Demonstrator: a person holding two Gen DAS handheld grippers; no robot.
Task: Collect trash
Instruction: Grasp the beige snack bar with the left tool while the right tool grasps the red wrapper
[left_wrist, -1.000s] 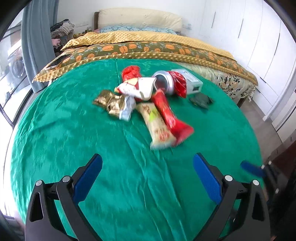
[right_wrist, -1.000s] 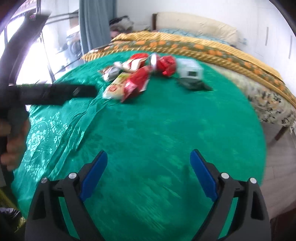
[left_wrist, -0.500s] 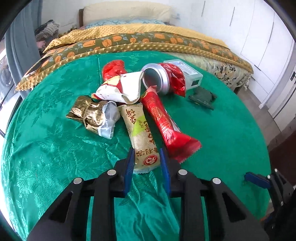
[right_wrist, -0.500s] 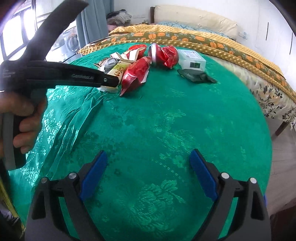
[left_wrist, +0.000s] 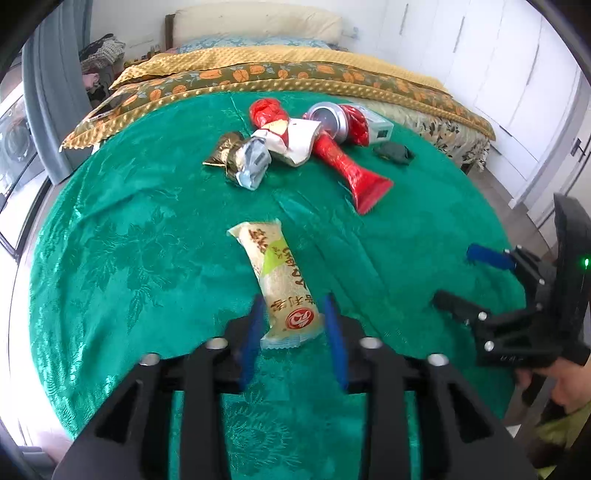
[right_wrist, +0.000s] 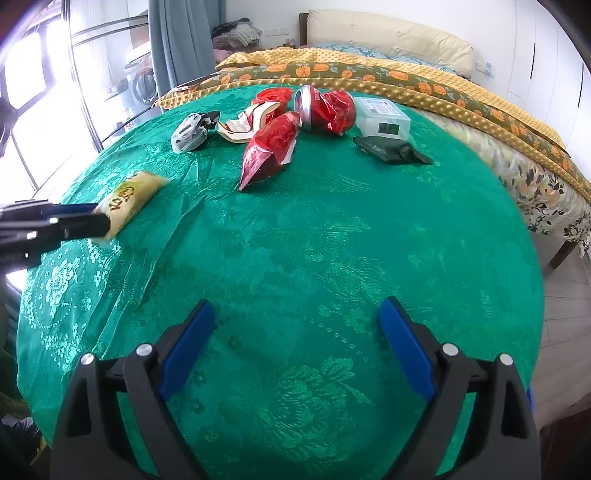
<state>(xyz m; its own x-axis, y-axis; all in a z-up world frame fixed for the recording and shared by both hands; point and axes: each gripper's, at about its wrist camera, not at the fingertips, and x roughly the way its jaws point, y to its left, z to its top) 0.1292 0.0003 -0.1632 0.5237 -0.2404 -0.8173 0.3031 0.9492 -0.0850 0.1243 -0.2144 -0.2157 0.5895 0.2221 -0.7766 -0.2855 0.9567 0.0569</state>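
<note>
While the pale yellow plastic snack wrapper with red print (left_wrist: 280, 280) lies flat on the green patterned tablecloth (left_wrist: 129, 258), its near sealed end sits between the blue pads (left_wrist: 249, 339) of the left gripper (left_wrist: 293, 301). The jaws have just been opening and now stand narrow, flanking the wrapper. It looks uncreased across its width, so I judge it not squeezed, though contact at either edge is hard to rule out. The wrapper lies alone on the near part of the cloth, well apart from the other litter. That suits a one-item pick: nothing else can be caught by the fingers. The gripper points steeply down along the wrapper's length, so the pads meet its long edges rather than its slippery face. Farther back the remaining trash is bunched: a long red foil wrapper (left_wrist: 347, 166), a crumpled gold and silver foil wrapper (left_wrist: 243, 162), a torn white and red packet (left_wrist: 295, 142) and a crushed red can (left_wrist: 340, 118), the last three touching or overlapping. Just beside the can stands a small white box (left_wrist: 380, 127), with a dark green pouch (left_wrist: 395, 152) near it. The right gripper (right_wrist: 297, 304) hovers over bare cloth with its fingers wide and nothing between them, likely kept clear of the left side's work. A bed with a yellow and orange-patterned cover (left_wrist: 295, 74) stands behind the table.
</note>
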